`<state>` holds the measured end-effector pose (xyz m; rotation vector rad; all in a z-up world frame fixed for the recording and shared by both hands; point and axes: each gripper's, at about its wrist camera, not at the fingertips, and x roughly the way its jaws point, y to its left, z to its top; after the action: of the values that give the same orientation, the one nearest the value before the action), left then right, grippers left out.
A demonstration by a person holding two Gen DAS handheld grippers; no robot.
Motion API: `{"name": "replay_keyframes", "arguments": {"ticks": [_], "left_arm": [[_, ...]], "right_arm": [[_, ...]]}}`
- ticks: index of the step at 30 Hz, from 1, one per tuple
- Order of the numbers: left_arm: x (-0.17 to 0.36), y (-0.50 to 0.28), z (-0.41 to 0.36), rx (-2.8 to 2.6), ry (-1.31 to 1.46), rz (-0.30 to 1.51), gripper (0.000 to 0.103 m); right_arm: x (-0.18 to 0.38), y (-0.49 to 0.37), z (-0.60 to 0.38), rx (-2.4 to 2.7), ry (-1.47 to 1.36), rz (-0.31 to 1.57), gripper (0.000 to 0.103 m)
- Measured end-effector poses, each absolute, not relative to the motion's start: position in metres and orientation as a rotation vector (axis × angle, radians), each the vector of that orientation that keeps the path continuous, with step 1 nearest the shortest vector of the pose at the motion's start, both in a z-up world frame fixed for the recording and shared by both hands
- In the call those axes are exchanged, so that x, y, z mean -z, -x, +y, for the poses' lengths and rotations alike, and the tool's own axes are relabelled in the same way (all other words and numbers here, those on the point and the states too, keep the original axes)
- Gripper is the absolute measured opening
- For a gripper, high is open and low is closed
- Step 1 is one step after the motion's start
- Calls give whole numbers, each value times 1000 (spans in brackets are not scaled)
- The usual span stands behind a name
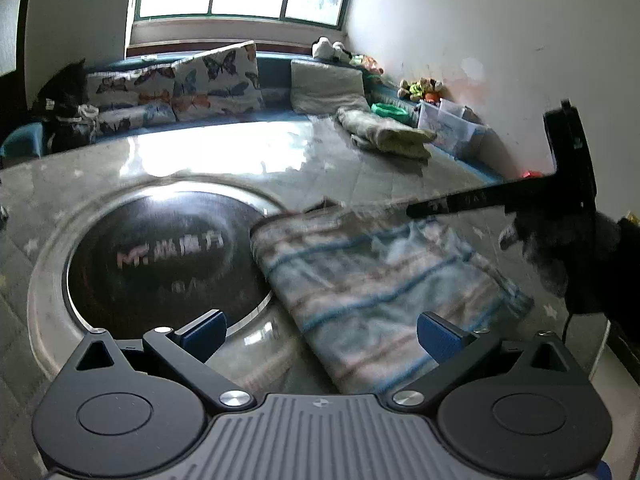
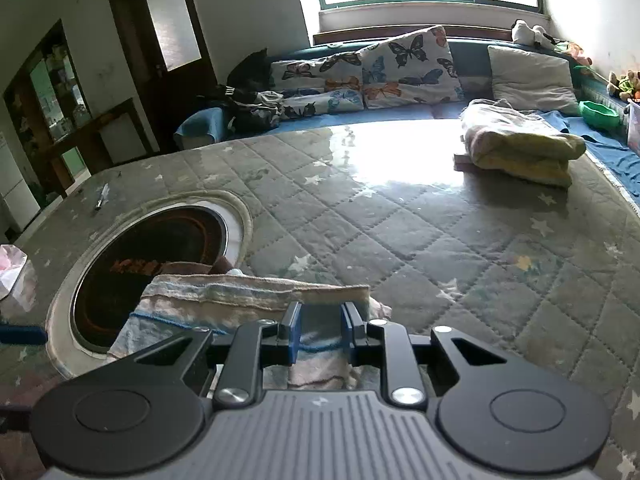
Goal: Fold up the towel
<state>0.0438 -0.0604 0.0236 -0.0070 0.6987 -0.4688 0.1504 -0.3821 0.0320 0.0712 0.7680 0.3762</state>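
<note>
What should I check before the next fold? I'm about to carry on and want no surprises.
1. Right gripper shut on the striped towel: ok.
2. Left gripper open, free to take a corner: ok.
3. Towel lying flat: not ok, it partly overhangs the round black cooktop.
4. Bare table cover beyond the towel: ok.
5. Folded cloth pile apart from the towel: ok.
6. Towel edges aligned: cannot tell.

Quilted grey table cover [image 2: 420,220], star-printed, with a round inset dark hotplate [image 2: 152,264]. On it: striped towel [image 1: 380,296] overlapping the hotplate's edge; folded yellowish cloth pile [image 2: 520,148] at far right; small pen-like item [image 2: 102,196] far left.
</note>
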Motion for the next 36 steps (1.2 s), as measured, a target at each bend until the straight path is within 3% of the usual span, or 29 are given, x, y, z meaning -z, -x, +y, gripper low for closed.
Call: {"name": "replay_keyframes", "arguments": {"ticks": [11,28,36], "left_arm": [[-28,-110,-81,411,-54,676,103],[23,-176,-80,289,-98,815,103],[-9,-173,-104,339,-111,718,103]], "right_arm": [[-36,-159,-378,-398,-84,756,22],[-21,-176,-379,-426,-98,785,21],[-29,-171,-381,-436,-98,759,22]]}}
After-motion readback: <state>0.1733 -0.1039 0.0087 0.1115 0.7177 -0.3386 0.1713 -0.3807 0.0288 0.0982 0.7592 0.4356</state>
